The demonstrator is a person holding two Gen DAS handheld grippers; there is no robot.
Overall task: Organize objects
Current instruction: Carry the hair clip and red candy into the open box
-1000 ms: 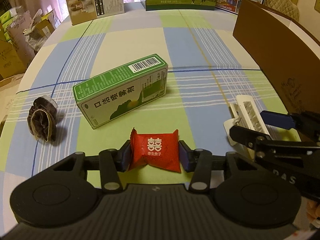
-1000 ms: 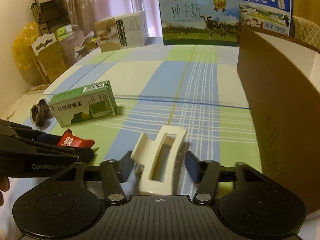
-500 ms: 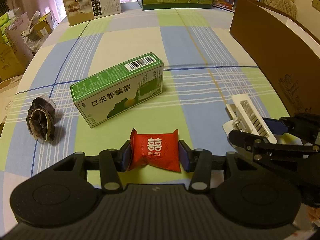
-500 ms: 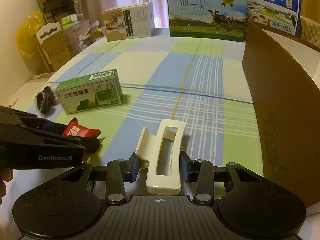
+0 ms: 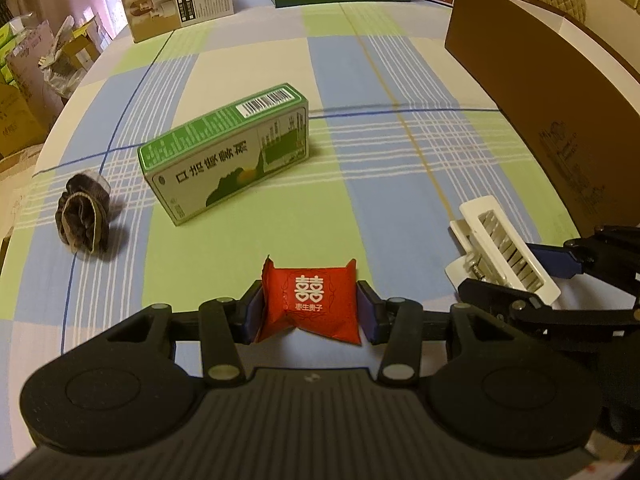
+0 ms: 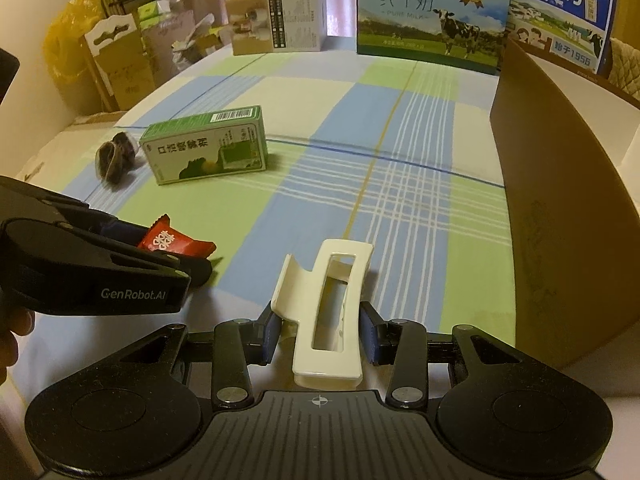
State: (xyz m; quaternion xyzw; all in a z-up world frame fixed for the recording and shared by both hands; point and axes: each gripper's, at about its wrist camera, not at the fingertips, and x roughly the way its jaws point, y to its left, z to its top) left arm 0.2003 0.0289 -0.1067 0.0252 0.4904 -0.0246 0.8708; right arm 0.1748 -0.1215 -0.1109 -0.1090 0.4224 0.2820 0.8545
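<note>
Lying at nine o'clock on the checked cloth [image 5: 248, 60], a dark scrunchie [image 5: 84, 220] sits just beside the green box [image 5: 224, 152], which rests on its long side, barcode end toward one o'clock. Nearer, at six o'clock in the left wrist view, the left gripper [image 5: 310, 312] pinches a red candy [image 5: 312, 306] by its two sides, its pads pressed against the wrapper. At three o'clock of that view the right gripper [image 6: 320, 332] clamps a white hair clip [image 6: 332, 312] narrowly across its body, the clip pointing toward twelve o'clock. Both held things appear raised off the cloth. A brown carton [image 6: 560, 200] stands at two to three o'clock, its wall upright. Milk cartons [image 6: 432, 28] and a beige box [image 6: 276, 24] line the far edge at twelve.
</note>
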